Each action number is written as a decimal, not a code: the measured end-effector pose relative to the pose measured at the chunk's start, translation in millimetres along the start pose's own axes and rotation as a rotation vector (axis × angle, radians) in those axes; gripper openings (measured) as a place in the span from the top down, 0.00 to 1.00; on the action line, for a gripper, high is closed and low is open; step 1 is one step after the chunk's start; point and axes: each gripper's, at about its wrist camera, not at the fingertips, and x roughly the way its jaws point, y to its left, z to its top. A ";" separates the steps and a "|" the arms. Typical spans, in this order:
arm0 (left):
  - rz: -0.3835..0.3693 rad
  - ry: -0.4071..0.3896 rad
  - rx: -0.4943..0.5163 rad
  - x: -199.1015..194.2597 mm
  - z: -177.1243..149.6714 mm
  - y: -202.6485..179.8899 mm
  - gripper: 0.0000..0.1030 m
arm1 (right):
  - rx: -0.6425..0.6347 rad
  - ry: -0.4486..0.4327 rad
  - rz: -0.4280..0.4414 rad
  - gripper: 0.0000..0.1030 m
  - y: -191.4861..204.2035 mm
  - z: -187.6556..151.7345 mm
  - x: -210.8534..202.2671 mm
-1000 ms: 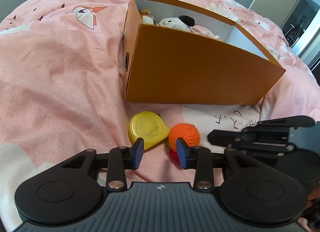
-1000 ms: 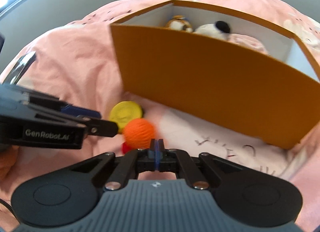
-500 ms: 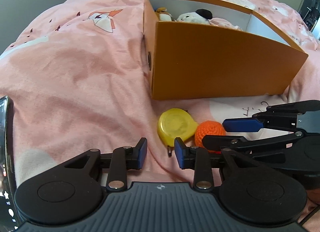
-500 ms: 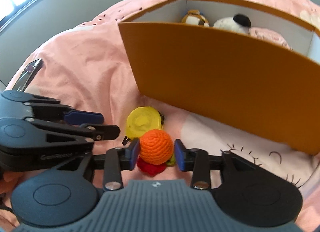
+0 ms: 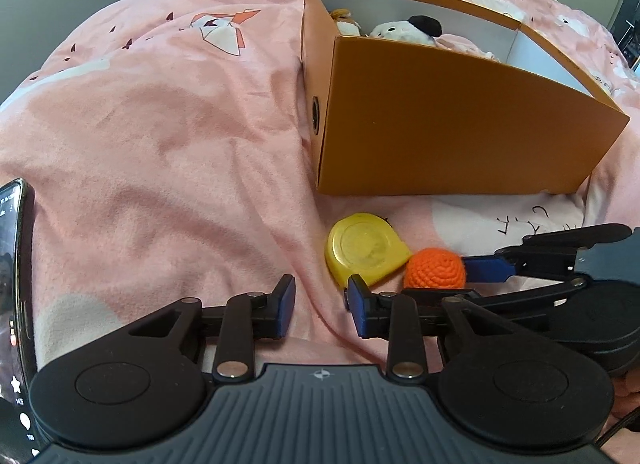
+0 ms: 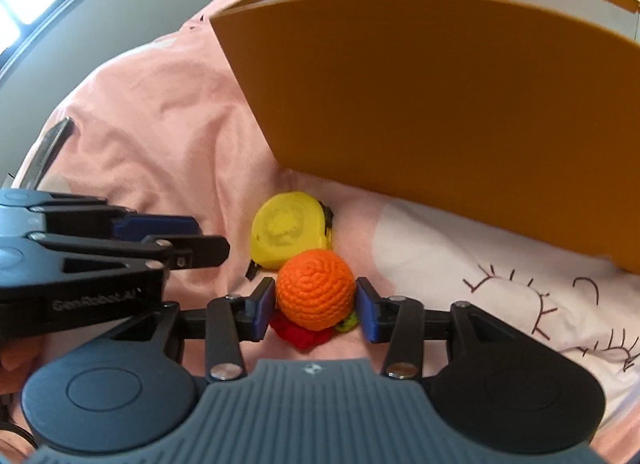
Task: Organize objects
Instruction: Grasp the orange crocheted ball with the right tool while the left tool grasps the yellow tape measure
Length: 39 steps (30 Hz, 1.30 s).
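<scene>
On the pink bedspread (image 5: 168, 152), just in front of the orange box (image 5: 452, 120), lies the crocheted orange ball (image 6: 316, 290), touching the yellow tape measure (image 6: 290, 234) beside it. It looks light, soft and springy, so it should squash a little under pressure instead of slipping; the yarn gives plenty of grip. Red and green crocheted bits (image 6: 304, 334) stick out underneath it, so it may be 1 part of a larger knitted toy. The best hold is across the widest part of the ball, clear of the tape measure, which looks hard and heavier.

The right gripper (image 6: 316, 310) has just been opening its jaws, and they now stand part open with the ball between them. Its left pad sits against the yarn or very nearly so, while a thin gap shows at the right pad, so I judge the ball framed but not yet squeezed.

The left gripper (image 5: 320, 306) has its jaws part open over bare bedspread, holding nothing, with the tape measure just ahead of its right finger. Soft toys (image 5: 404, 30) already sit inside the box.
</scene>
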 end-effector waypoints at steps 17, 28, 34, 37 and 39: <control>-0.092 -0.015 -0.194 18.5 14.6 -3.5 0.36 | -0.061 -0.117 -0.244 0.58 -22.7 -1.7 -40.9; -0.012 0.028 -0.305 47.4 22.5 -12.6 0.25 | -0.072 -0.103 -0.235 0.58 -25.7 -3.5 -31.5; 0.008 0.038 -0.283 54.7 24.2 -20.3 0.21 | -0.070 -0.104 -0.233 0.57 -26.5 -3.5 -31.5; 0.017 0.044 -0.264 58.0 22.9 -20.1 0.25 | -0.074 -0.108 -0.238 0.57 -26.0 -2.5 -31.7; 0.023 0.043 -0.251 56.4 22.1 -19.9 0.33 | -0.077 -0.107 -0.239 0.58 -26.1 -2.5 -31.6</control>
